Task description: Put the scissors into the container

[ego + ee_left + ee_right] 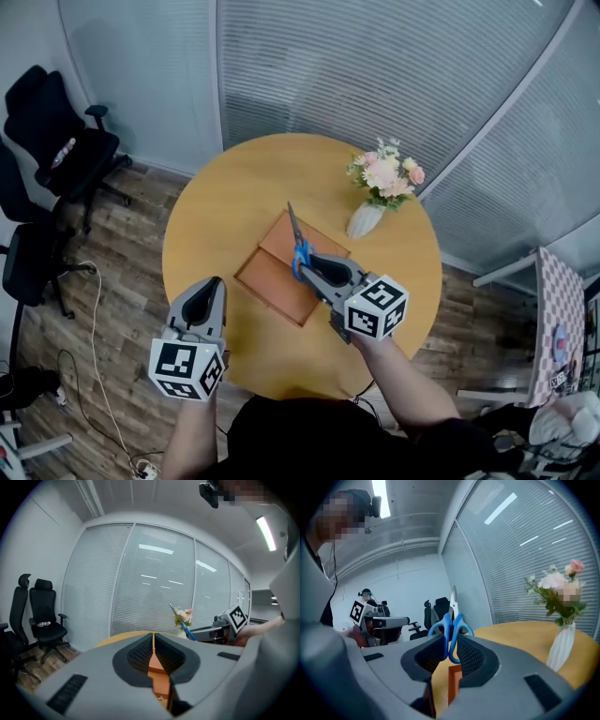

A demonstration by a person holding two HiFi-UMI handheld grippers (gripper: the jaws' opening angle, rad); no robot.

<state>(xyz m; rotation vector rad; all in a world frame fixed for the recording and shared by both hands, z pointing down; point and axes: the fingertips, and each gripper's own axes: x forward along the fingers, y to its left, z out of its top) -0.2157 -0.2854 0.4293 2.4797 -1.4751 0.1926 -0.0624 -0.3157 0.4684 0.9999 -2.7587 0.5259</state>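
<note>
**Two tools up, scissors over the container**

One round wooden desk (234, 187) fills the middle of the head view, on a wood-plank floor with blinds behind it. A couple of black office chairs (66, 141) sit off past the desk's left edge, well apart from it.

The container (272, 281), a flat orange-brown tray, lies about mid-desk, a bit toward the near edge, turned at an angle.

The left tool (204, 298) hangs over the desk's near-left edge with its jaws pinched down to a thin slit and nothing in them; in its own view you just see orange container through the gap. The right tool (307, 265) is over the container's right side, clamped on the blue handles.

A white vase (365, 221) of pink and cream flowers (384, 173) stands toward the far-right edge, just beside the container's far corner.

The scissors (298, 239) stick out of the right tool with the blades together, pointing at the desk's far edge, above the container. Can't tell if they touch it.
</note>
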